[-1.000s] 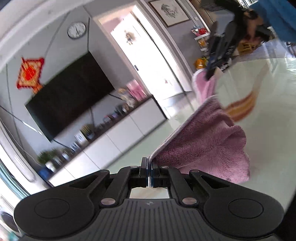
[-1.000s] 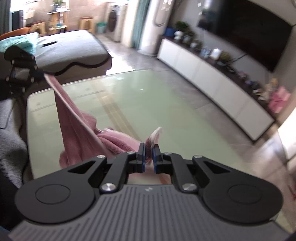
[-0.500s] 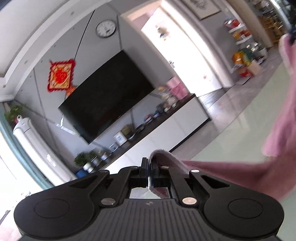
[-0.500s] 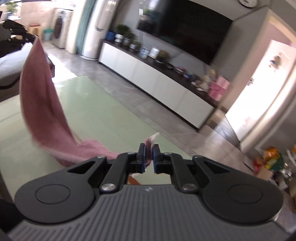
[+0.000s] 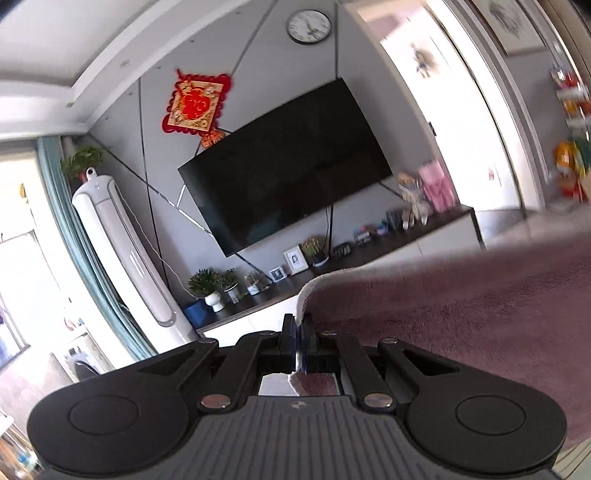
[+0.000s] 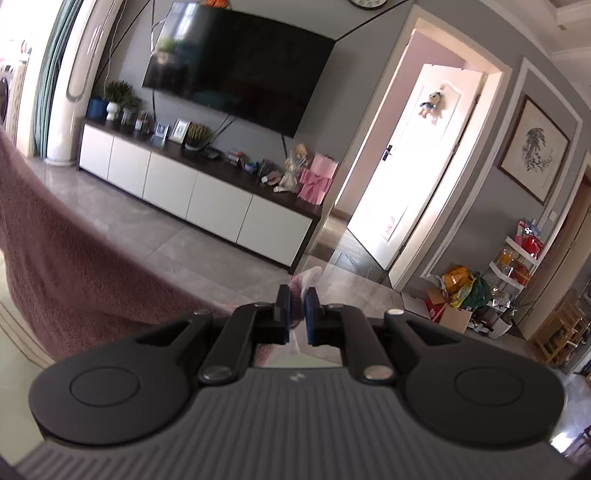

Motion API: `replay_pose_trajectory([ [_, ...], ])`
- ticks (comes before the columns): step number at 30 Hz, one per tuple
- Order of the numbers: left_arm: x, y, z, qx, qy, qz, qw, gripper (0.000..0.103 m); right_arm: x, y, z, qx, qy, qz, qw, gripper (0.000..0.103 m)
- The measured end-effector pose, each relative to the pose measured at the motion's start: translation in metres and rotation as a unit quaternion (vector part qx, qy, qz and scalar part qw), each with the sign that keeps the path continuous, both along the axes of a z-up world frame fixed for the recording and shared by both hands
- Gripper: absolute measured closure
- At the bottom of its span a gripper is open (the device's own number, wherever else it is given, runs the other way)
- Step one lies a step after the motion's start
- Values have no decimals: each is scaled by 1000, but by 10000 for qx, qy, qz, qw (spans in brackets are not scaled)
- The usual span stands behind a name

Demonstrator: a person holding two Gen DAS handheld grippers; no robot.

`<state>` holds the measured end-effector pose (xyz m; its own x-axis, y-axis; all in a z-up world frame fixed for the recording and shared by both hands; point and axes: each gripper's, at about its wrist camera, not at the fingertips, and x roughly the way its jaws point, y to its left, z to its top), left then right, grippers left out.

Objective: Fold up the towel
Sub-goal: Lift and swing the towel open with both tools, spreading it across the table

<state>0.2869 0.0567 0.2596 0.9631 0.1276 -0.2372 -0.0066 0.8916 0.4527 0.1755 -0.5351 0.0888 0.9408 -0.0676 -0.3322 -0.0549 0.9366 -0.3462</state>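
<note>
Living room with wall television (image 5: 284, 162) behind; both tongs, left (image 5: 298, 332) and right (image 6: 297, 310), each clamped on a corner of the pink towel (image 5: 461, 314).

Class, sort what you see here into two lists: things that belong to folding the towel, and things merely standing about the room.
Job in hand: towel; left gripper; right gripper, each shut on a towel corner.

Just about: television; wall clock; potted plants; pink gift bag; white cabinet.

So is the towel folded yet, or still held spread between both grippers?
Spread, not folded: the towel stretches from the left gripper toward the right gripper.
</note>
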Motion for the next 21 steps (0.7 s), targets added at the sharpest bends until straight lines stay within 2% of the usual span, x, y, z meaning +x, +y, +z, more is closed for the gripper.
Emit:
replay_pose_trajectory([
  [3, -20, 1, -21, 260, 102, -213, 9994, 100, -15, -4, -17, -11, 103, 38, 9999, 95],
  [5, -38, 0, -39, 441, 204, -342, 9982, 100, -32, -6, -42, -73, 291, 40, 9995, 95],
  [9, -92, -4, -88, 791, 495, -641, 9936, 100, -67, -11, -88, -123, 651, -47, 9978, 95],
  [10, -115, -6, -110, 886, 606, -705, 9917, 100, -75, -13, -100, -64, 737, -62, 9972, 95],
  [14, -166, -8, -166, 1004, 929, -748, 9878, 100, -119, -23, -159, 430, 1203, -159, 9917, 95],
  [16, -190, -6, -200, 1050, 1180, -759, 9845, 100, -132, -25, -177, 629, 1353, -173, 9887, 95],
  [18, -206, -2, -226, 1093, 1444, -752, 9806, 100, -152, -29, -208, 1009, 1614, -217, 9815, 95],
  [21, -233, 5, -257, 1083, 1834, -802, 9738, 99, -169, -29, -235, 1309, 1892, -243, 9729, 95],
])
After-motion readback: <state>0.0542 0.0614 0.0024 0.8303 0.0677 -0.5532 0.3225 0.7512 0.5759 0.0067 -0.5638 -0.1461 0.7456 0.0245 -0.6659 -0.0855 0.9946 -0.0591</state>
